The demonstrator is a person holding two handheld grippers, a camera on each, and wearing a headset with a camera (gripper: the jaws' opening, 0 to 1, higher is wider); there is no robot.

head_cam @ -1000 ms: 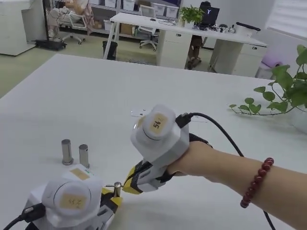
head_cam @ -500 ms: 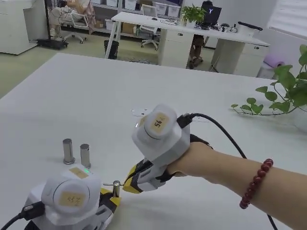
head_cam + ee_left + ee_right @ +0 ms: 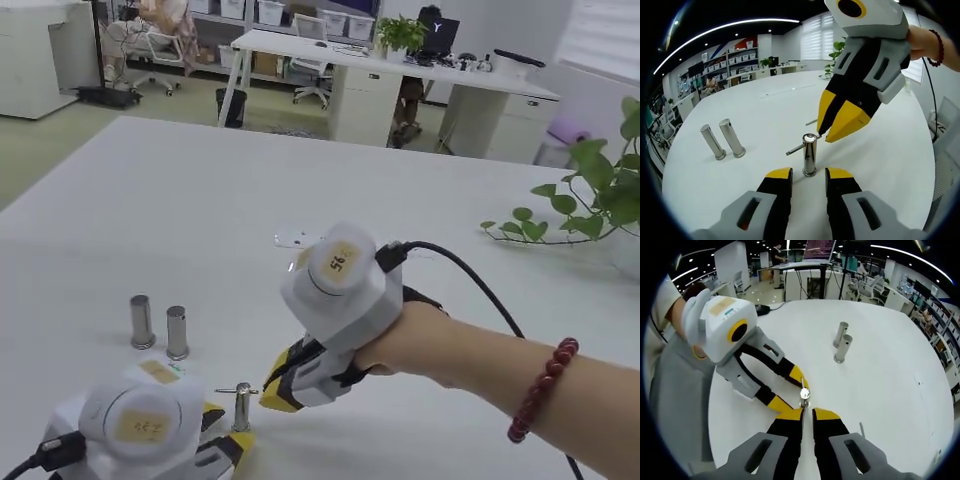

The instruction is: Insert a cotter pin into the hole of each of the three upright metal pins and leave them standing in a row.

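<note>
A pin [image 3: 241, 408] stood upright on the white surface [image 3: 200, 200], and everything else sat around it. A cotter pin [image 3: 795, 148] ran crosswise through the hole near the pin's top, with its free end sticking out on the side away from the right tool.

The left tool [image 3: 808, 173] lay low at the pin's foot with its jaws apart. One yellow tip sat on each side of the pin's base, and neither touched it.

The right tool [image 3: 806, 413] came at the pin's head from the opposite side, angled down. Its jaws were drawn to a thin slit and closed on the near end of the cotter pin, with the tips right against the pin's top. A hand [image 3: 410, 340] held this tool, with a red bead bracelet [image 3: 540, 390] on the wrist further back from the pin.

Two bare pins stood upright on the left-tool side of the pin, well apart from it. The first bare pin [image 3: 141, 320] and the second bare pin [image 3: 177, 332] were just beside each other but not touching.

A grey sliver [image 3: 811, 122] lay flat on the surface just past the pin, close under the right tool. It was too small to identify.
</note>
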